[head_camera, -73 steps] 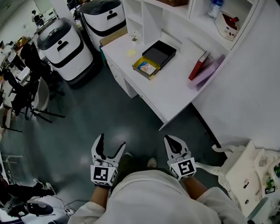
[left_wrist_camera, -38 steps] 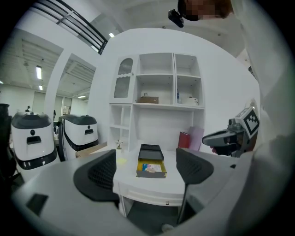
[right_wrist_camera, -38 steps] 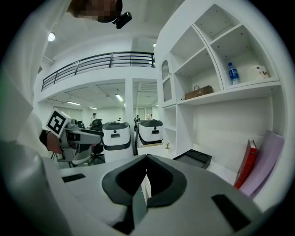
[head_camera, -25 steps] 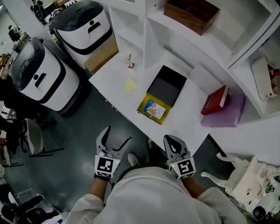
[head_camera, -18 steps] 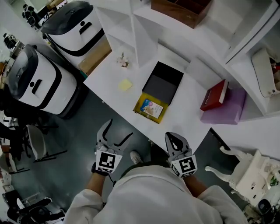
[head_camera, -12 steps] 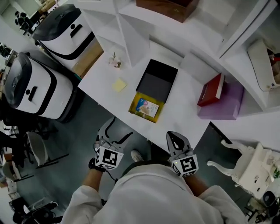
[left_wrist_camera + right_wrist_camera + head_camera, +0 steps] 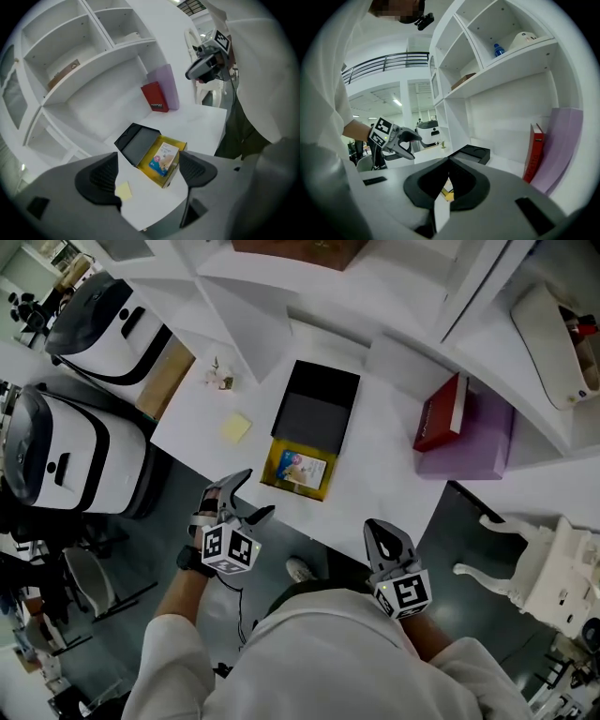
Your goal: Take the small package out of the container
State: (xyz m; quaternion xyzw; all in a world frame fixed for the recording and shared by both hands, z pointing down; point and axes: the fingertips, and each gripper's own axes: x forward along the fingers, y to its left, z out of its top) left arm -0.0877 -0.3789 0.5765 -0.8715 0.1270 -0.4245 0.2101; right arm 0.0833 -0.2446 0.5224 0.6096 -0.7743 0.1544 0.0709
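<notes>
White desk (image 7: 384, 474) below shelving, two white-and-black machines (image 7: 66, 465) alongside: open yellow container (image 7: 289, 491) holding small package (image 7: 299, 468); sticky note (image 7: 236, 427), red book (image 7: 438, 414); left gripper (image 7: 255, 495) jaws apart, empty; right gripper (image 7: 381, 531) jaws together.

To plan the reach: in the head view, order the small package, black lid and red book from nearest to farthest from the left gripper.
1. small package, in the yellow container, near edge.
2. black lid, just behind it.
3. red book, far right.
</notes>
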